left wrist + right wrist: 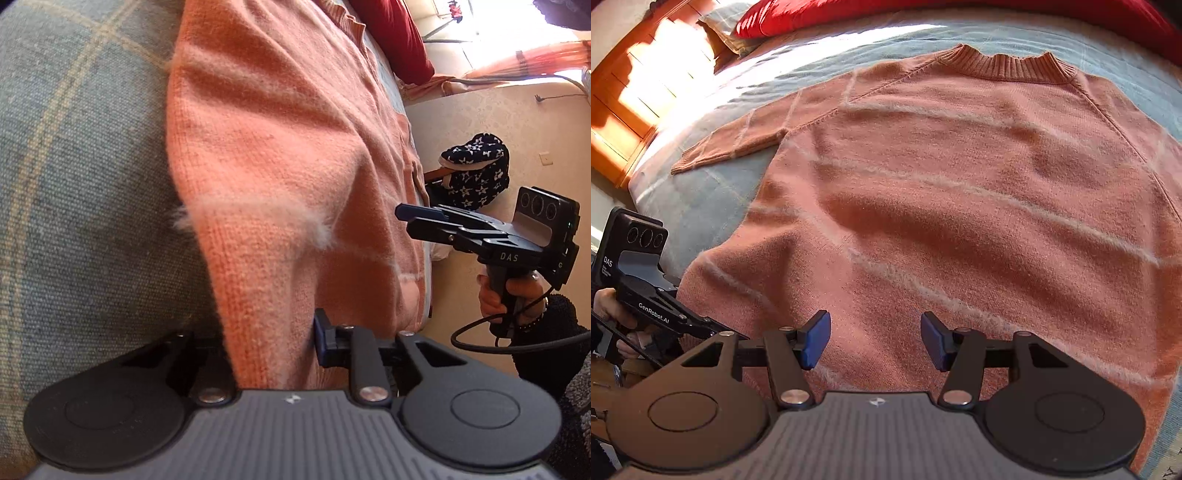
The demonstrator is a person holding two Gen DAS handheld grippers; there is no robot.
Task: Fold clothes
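on the blue bedspread [701, 206], pink sweater [960, 192] pinched by left gripper [273, 343], right gripper [875, 339] fingers spread

Each hand-held gripper [875, 339] is black with blue finger pads [816, 341], silver pivot screws and a ribbed grey housing. White "DAS" and "GenRobot.AI" lettering marks the body; a black cable [480, 341] trails below the grip, beside a dark fuzzy sleeve [554, 332].

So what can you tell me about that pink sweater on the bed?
The sweater is a salmon-pink knit, fuzzy-looking, crossed by thin pale lines, with a ribbed collar. It lies spread flat on a blue-grey checked bedcover, one sleeve stretched sideways. The left gripper has a fold of its edge between its fingers. The right gripper hovers open over the hem, apparently not touching.
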